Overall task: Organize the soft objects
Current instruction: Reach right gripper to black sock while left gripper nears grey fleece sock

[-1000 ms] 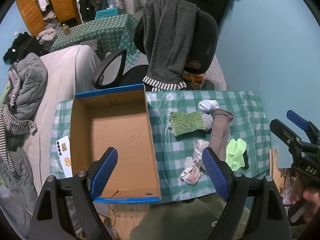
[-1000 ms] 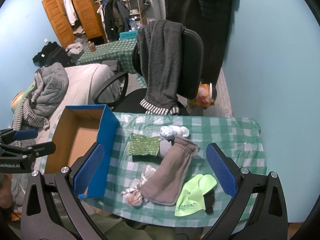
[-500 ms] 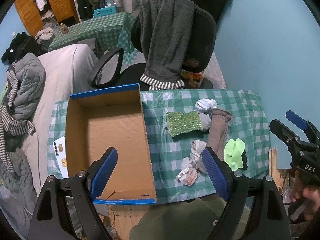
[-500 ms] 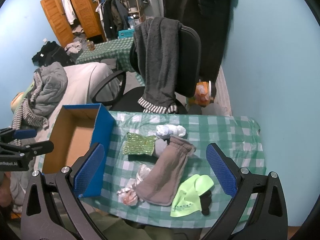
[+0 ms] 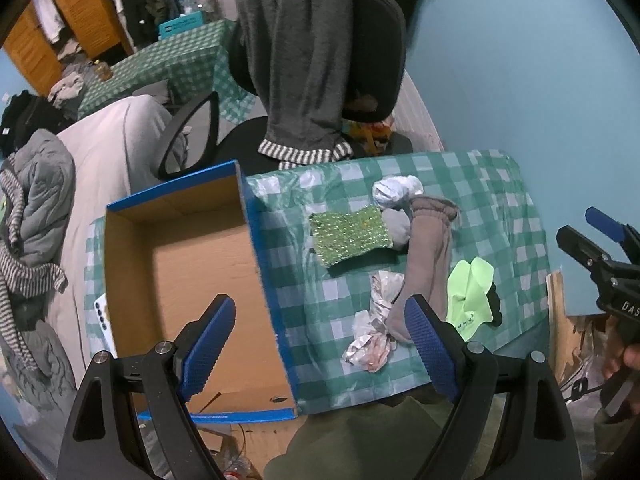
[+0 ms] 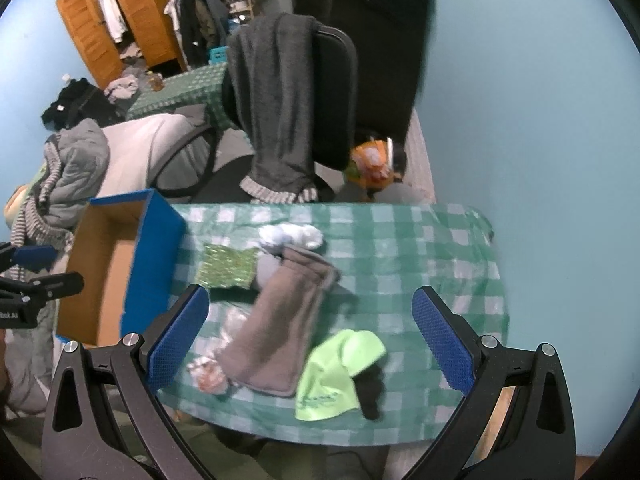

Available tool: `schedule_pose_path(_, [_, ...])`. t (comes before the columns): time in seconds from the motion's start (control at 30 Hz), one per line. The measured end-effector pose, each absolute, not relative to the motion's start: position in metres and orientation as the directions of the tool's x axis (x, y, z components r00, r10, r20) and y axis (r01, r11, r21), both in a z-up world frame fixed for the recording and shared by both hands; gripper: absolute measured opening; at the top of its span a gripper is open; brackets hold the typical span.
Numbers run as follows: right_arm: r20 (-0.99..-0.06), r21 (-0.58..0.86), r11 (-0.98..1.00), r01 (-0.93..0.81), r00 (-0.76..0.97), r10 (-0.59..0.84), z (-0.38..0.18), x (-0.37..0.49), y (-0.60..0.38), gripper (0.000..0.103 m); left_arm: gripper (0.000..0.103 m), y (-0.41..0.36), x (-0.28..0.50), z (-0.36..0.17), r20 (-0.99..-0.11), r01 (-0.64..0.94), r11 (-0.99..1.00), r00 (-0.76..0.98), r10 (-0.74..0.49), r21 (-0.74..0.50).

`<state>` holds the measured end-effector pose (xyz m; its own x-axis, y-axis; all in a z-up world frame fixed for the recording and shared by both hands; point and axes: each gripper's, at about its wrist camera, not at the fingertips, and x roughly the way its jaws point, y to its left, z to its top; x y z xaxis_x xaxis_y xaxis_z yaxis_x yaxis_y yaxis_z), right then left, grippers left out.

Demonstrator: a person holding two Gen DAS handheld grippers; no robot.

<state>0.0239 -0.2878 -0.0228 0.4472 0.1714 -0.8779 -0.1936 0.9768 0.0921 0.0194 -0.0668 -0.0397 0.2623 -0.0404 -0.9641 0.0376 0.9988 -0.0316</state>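
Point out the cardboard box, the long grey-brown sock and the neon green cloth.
cardboard box (image 5: pixel 200 272), left wrist view, bare inner floor.
grey-brown sock (image 6: pixel 284 320), right wrist view, middle of its length.
neon green cloth (image 6: pixel 336 372), right wrist view, centre of the fabric.

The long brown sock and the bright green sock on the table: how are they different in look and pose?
The long brown sock is dull brown, large and stretched out lengthwise; the bright green sock is neon, shorter and folded over. The brown sock overlaps the white crumpled cloth; the green sock lies on a black item near the table's edge. Both lie flat on the checked tablecloth, outside the box.
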Motion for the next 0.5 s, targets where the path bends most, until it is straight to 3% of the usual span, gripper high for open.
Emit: schedule_pose_path(0.5, [-0.941,0.034,0.994,-0.101,0.333,0.066,-0.101,0.009,-0.362,0.101,0.088,-0.118,0.037,-0.088,-0.978,0.141,0.989,0.192,-0.079,-0.052])
